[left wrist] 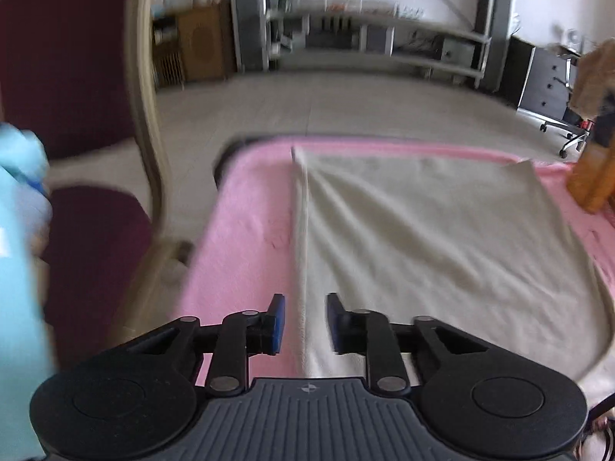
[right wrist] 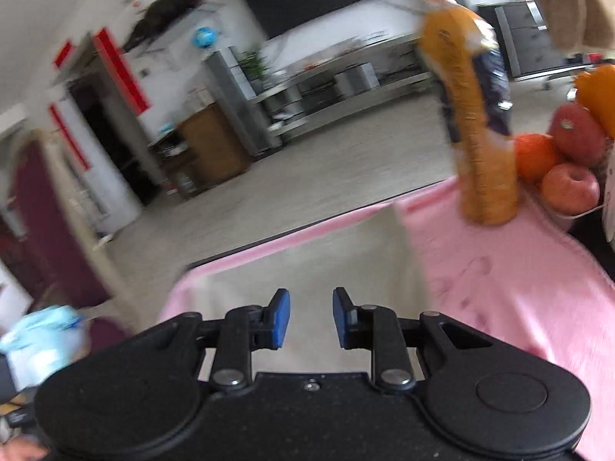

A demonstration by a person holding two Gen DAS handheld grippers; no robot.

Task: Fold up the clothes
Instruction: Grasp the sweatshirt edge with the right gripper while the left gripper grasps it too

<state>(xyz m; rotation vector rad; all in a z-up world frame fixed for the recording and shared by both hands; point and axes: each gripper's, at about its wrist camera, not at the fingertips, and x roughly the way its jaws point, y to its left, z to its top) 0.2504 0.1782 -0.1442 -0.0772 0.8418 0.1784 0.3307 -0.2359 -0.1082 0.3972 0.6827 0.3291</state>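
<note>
A cream cloth (left wrist: pixel 430 230) lies spread flat, with soft creases, on a pink blanket (left wrist: pixel 246 223) that covers the table. My left gripper (left wrist: pixel 305 322) is open and empty, just above the cloth's near left edge. In the right wrist view the same cream cloth (right wrist: pixel 326 253) lies on the pink blanket (right wrist: pixel 511 288). My right gripper (right wrist: pixel 311 319) is open and empty above the cloth's near part. Both views are motion-blurred.
An orange bottle (right wrist: pixel 472 123) stands at the table's far right (left wrist: pixel 594 176), beside a bowl of apples and oranges (right wrist: pixel 565 161). A dark red chair (left wrist: pixel 88 230) stands left of the table. Beyond the far edge is open floor and a grey shelf unit (left wrist: pixel 384 38).
</note>
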